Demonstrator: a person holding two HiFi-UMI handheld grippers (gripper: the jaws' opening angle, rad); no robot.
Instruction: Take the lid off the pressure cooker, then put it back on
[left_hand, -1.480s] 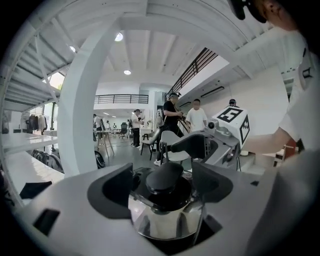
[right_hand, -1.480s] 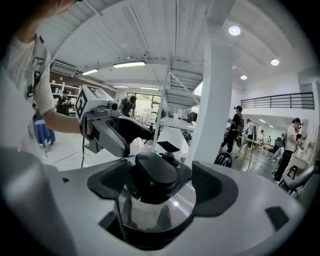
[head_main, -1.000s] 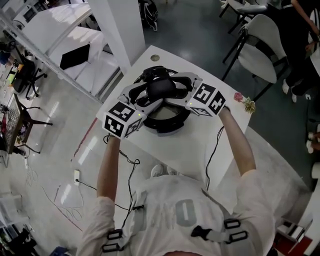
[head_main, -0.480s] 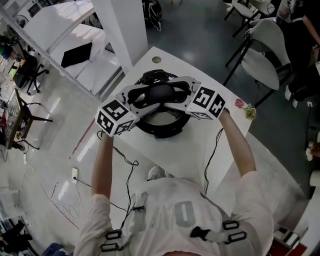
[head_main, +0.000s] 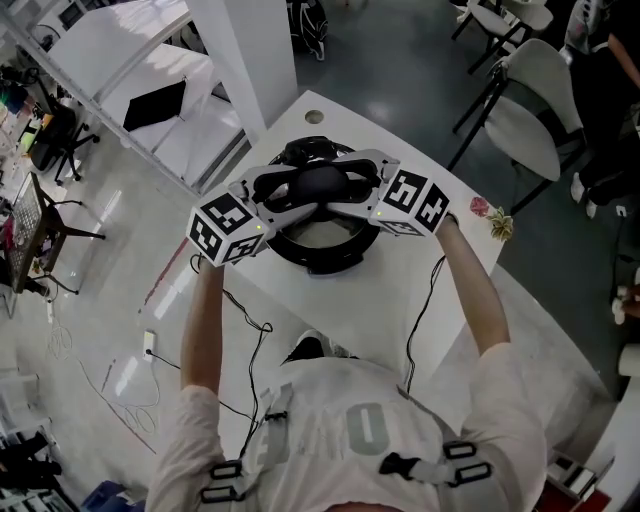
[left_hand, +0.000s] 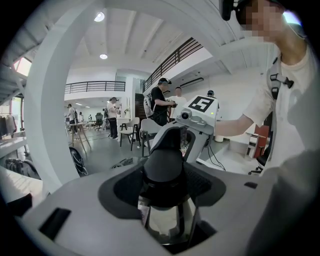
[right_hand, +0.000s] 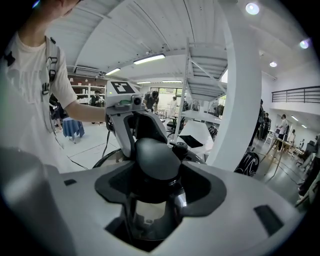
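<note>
The black pressure cooker (head_main: 316, 252) stands on the white table (head_main: 390, 290). Its lid has a round black knob (head_main: 320, 182) on a shiny metal stem (left_hand: 167, 220). My left gripper (head_main: 303, 192) comes in from the left and my right gripper (head_main: 342, 186) from the right. Both have just closed in, and each is shut on the knob (left_hand: 163, 170) (right_hand: 156, 159) from its own side. The grippers hide most of the lid. I cannot tell whether it rests on the pot or is raised.
A small round disc (head_main: 313, 119) lies at the table's far end and a little plant (head_main: 490, 214) at its right edge. Cables (head_main: 425, 300) hang off the near side. White chairs (head_main: 535, 105) stand at the right and a white column (head_main: 250, 60) behind. People stand far off.
Both grippers' jaws have drawn in round the knob. The left gripper's marker cube has tilted and shifted slightly left. Both hands otherwise stay where they were.
</note>
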